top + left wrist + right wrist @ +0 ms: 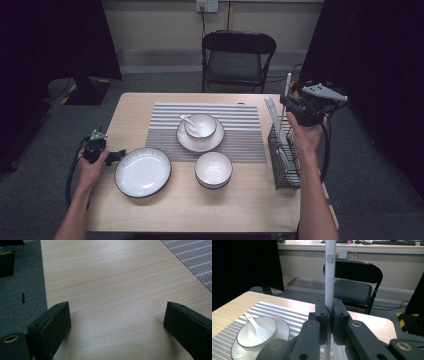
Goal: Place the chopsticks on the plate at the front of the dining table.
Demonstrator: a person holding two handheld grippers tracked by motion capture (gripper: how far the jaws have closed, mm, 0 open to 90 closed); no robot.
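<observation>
The left gripper (116, 156) rests at the left edge of the table (150, 210), just beside the near-left rim of the large white plate (143, 171). In the left gripper view its two black jaws stand wide apart over bare wood (112, 290), with nothing between them and the corner of the striped placemat (197, 257) at the far right.

Toward the centre, the placemat (210, 117) carries a saucer (200, 141) holding a small bowl (201, 124) with a white spoon (190, 121) in it. An empty bowl (213, 169) stands just near of the mat.

The right gripper (286, 103) hangs above the far end of the wire rack (284, 160) at the table's right edge. Its jaws are closed tight on a white chopstick (330, 272), gripped along its length.

The chopstick is a slender, smooth white rod, standing upright, with a small grey square logo printed on it above the jaws. Its upper end rises above the gripper (288, 82). More white chopsticks (272, 112) lean in the rack.
</observation>
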